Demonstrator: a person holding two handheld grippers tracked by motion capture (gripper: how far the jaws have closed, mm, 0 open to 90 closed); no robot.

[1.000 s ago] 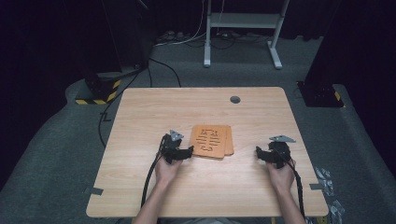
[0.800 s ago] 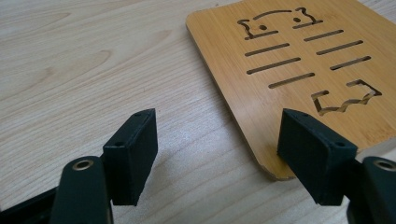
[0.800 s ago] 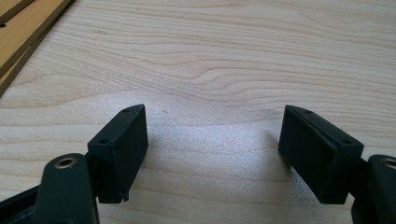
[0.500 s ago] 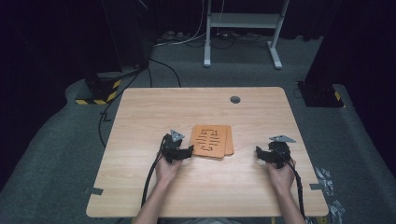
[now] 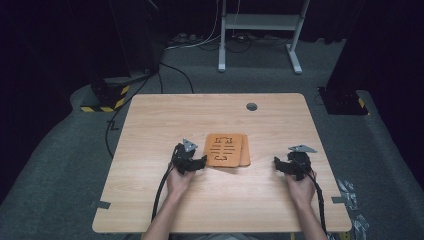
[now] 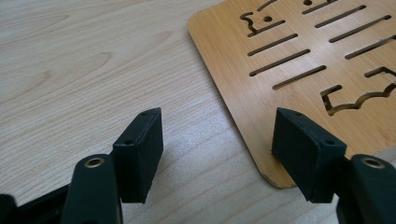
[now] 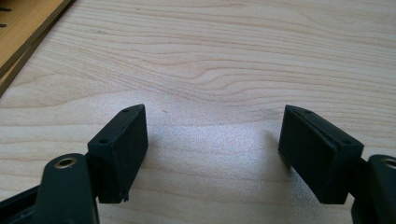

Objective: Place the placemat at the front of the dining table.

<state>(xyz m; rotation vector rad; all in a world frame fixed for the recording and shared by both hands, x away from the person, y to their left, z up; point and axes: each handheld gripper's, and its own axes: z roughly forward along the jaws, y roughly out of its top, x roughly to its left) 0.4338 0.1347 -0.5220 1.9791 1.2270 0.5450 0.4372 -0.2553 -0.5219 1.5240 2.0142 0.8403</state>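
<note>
Left gripper (image 5: 196, 163) gapes empty beside the boards' (image 5: 227, 149) corner. Right gripper (image 5: 283, 166) gapes empty over bare bench (image 5: 160, 120).

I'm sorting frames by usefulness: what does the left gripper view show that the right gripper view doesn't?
The left gripper view gives the top wooden board close up, with its cut slots and rounded corner, and the left gripper open, one pad over the board's edge. The right gripper view gives the right gripper open over bare table, with the stacked boards' edges in its upper left corner. Both share the light wood table and black jaws spread wide.
</note>
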